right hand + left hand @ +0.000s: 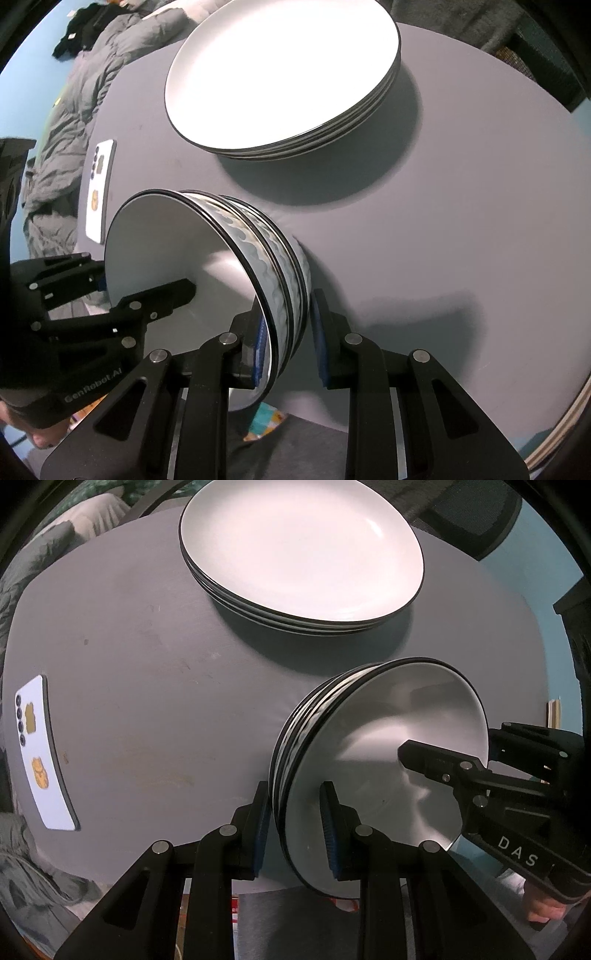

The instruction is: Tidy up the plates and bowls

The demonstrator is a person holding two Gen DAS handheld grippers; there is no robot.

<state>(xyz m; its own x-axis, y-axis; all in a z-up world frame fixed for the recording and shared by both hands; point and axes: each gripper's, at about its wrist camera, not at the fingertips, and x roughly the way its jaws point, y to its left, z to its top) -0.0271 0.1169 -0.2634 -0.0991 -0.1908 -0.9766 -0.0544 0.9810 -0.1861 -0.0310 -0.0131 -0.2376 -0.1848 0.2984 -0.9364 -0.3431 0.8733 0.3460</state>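
Grey table: both tools grip nested bowls beside stacked plates

The stack of bowls hides its own underside, and the plate stack is cut off at the top.

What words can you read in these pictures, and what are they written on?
"DAS" on the body of the right gripper, seen from the left wrist camera.
"GenRobot.AI" on the body of the left gripper, seen from the right wrist camera.
The phone has gold stickers on its back, but no words readable.
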